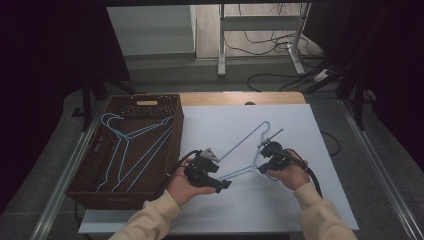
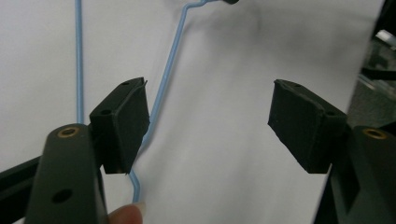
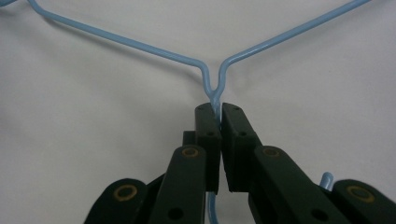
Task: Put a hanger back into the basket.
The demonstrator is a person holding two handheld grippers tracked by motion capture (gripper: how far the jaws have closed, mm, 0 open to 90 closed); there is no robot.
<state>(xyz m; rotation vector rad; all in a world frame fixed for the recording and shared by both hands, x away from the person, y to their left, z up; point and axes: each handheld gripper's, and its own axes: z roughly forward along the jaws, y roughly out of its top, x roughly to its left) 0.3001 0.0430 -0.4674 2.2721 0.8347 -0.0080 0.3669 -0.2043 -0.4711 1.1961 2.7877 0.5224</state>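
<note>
Right gripper (image 3: 219, 112) — jaws clamped on the neck of the blue wire hanger (image 1: 245, 145); left gripper (image 2: 210, 126) — jaws spread wide, gripping nothing, one hanger wire just beside its left pad; hanger on the white sheet (image 1: 300, 200), right of the wicker basket (image 1: 175, 135) holding more hangers (image 1: 131, 150).

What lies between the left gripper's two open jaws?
In the left gripper view, the left gripper has bare white table between its jaws; the blue hanger wire runs beside one pad.
</note>
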